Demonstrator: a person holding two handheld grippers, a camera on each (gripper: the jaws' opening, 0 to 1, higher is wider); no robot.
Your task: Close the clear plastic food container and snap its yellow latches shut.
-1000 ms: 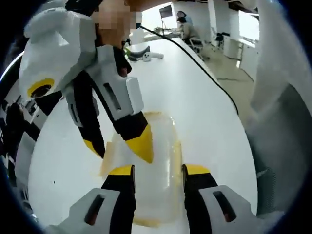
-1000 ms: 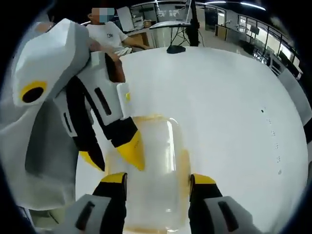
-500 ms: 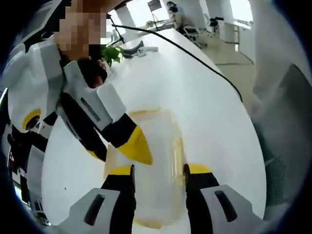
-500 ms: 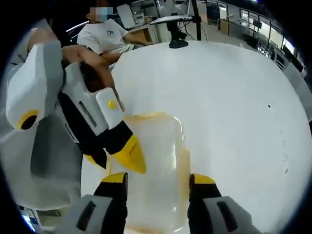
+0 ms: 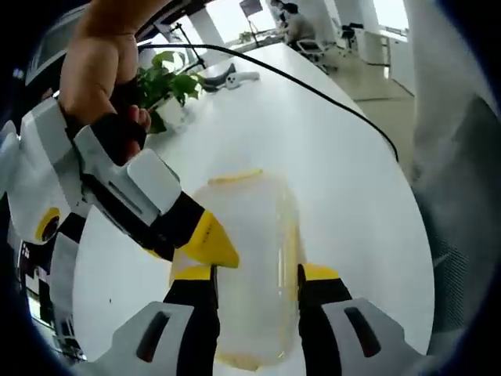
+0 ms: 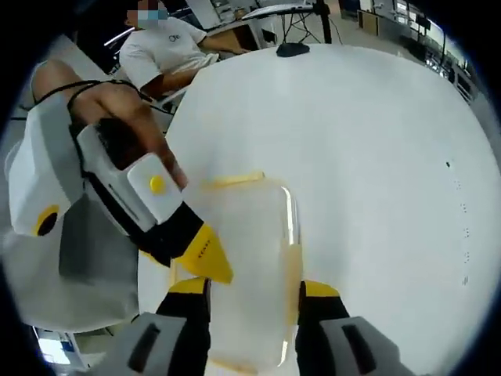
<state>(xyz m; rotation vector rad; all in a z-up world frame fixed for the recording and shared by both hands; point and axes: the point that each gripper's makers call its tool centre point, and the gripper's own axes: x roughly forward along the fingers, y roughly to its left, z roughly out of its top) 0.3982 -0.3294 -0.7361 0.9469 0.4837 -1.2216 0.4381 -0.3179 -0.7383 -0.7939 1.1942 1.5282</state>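
Left gripper view, own jaws: the left gripper (image 5: pixel 254 274) has its two yellow-tipped jaws rising from the bottom edge, spread apart, one on each long side of the clear plastic food container (image 5: pixel 246 262); whether the tips touch its walls cannot be told.
Left gripper view, other gripper: the right gripper (image 5: pixel 205 243) comes in from the left, its yellow tip down at the container's left edge, just above the own left jaw; a hand (image 5: pixel 106 66) grips its white and black body. Its jaw gap cannot be told here.
Left gripper view, container: lid on, lying on the white table (image 5: pixel 329 149); a yellow latch (image 5: pixel 235 177) lies along its far end.
Left gripper view, farther out: a black cable (image 5: pixel 313 86) crosses the table, a potted plant (image 5: pixel 168 82) stands near the far left, and a seated person (image 5: pixel 296 19) is at a desk in the background.
Right gripper view, own jaws: the right gripper (image 6: pixel 254 287) also straddles the container (image 6: pixel 246 266), jaws spread wide on either side of it.
Right gripper view, other gripper: the left gripper (image 6: pixel 205 257) enters from the left, yellow tip at the container's left edge.
Right gripper view, container: a yellow latch (image 6: pixel 231 181) shows at the far end and another yellow latch (image 6: pixel 293 262) along the right side.
Right gripper view, farther out: a person in a white shirt (image 6: pixel 168 51) sits beyond the table (image 6: pixel 376 141).
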